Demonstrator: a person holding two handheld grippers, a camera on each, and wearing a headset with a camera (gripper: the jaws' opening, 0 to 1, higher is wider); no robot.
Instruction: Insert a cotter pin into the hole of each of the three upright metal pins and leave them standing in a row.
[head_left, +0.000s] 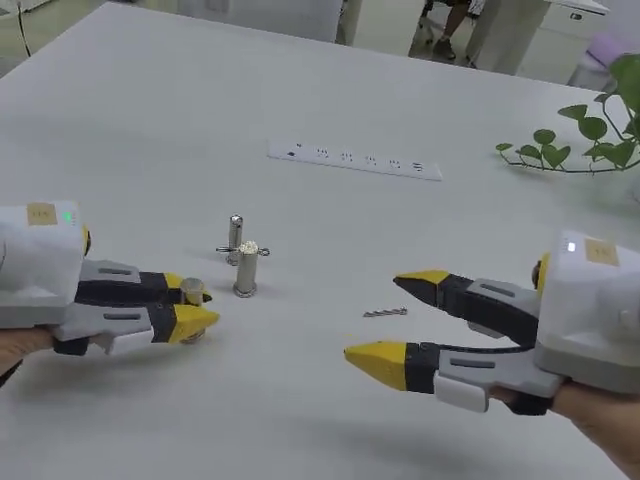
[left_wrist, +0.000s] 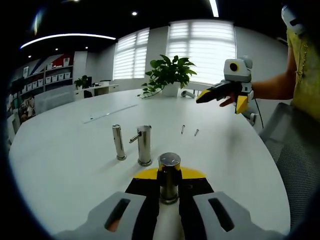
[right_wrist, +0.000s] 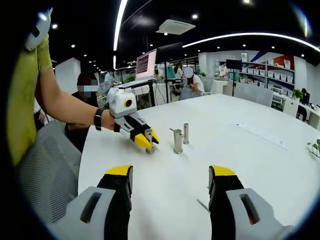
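Right gripper hovers, jaws spread wide, just by a loose cotter pin on the table; closing on its head end would leave the legs free to thread. Left gripper pinches one upright metal pin, best held steady with its hole turned rightward. Just beyond stand two more, the nearer pin already carrying a cotter, the rear pin seemingly bare.

yellow tips, black and grey shells on left gripper and right gripper; shiny silver metal pin between the left jaws; plain white table beneath.
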